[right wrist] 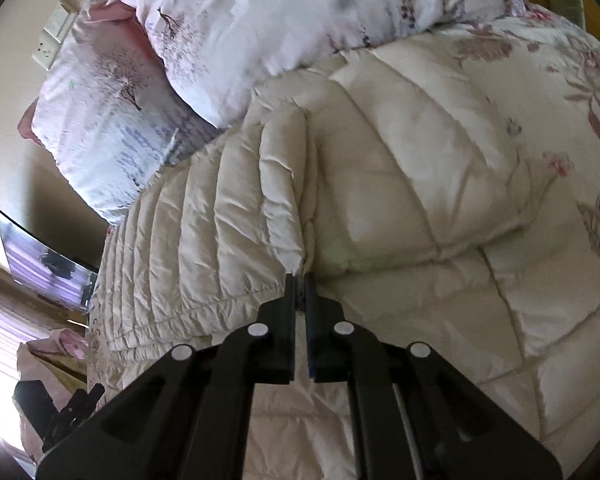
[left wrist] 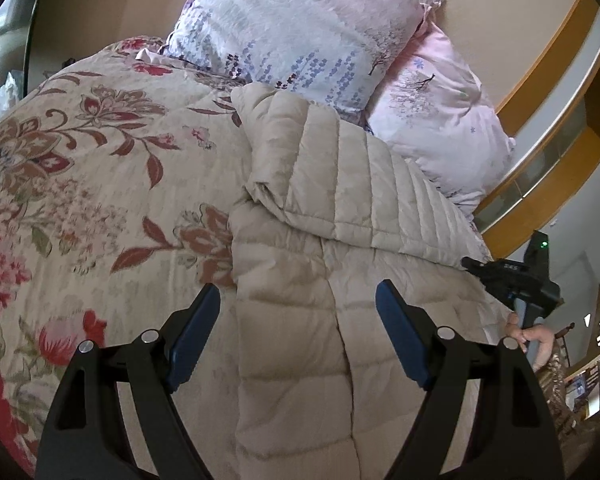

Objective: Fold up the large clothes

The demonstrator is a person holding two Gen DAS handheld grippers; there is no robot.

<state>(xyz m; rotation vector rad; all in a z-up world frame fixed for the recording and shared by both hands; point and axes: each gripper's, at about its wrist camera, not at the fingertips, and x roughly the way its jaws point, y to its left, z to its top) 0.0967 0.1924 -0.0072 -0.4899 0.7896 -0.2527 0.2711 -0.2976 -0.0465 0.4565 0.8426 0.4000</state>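
Observation:
A beige quilted down jacket (left wrist: 324, 264) lies on the bed, with one sleeve (left wrist: 340, 172) folded across its body. My left gripper (left wrist: 298, 320) is open and empty, just above the jacket's lower body. My right gripper (right wrist: 299, 280) is shut on the edge of the folded sleeve (right wrist: 236, 216), over the jacket (right wrist: 412, 184). In the left wrist view the right gripper (left wrist: 472, 264) shows at the jacket's right edge, held by a hand.
A floral quilt (left wrist: 80, 184) covers the bed. Two pale floral pillows (left wrist: 300, 32) (right wrist: 204, 40) lean against the wall behind the jacket. A wooden headboard shelf (left wrist: 556, 120) stands to the right. A wall socket (right wrist: 54, 38) is on the wall.

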